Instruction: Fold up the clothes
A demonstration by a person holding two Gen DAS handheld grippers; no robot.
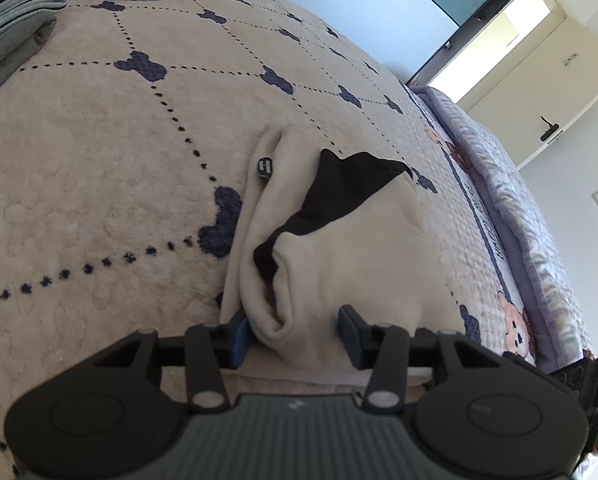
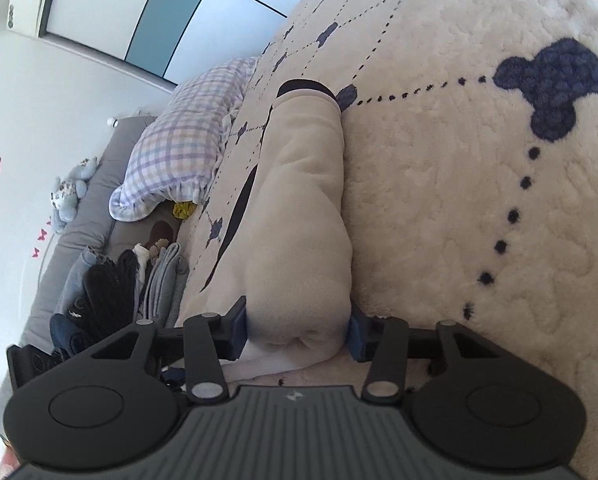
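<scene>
A cream fleece garment with black trim (image 1: 339, 248) lies folded into a thick bundle on the beige bedspread (image 1: 99, 160). My left gripper (image 1: 295, 336) is open, its blue pads on either side of the bundle's near end. In the right wrist view the same garment (image 2: 303, 220) runs away from me as a long roll with a black cuff at its far end. My right gripper (image 2: 297, 332) is open wide, and its pads touch both sides of the roll's near end.
A stack of folded grey clothes (image 1: 11, 28) lies at the far left of the bed, and it also shows in the right wrist view (image 2: 155, 280). A checked pillow (image 2: 183, 128) lies at the bed's head. The bed's quilted purple edge (image 1: 531, 240) runs along the right, with a door (image 1: 539, 80) beyond.
</scene>
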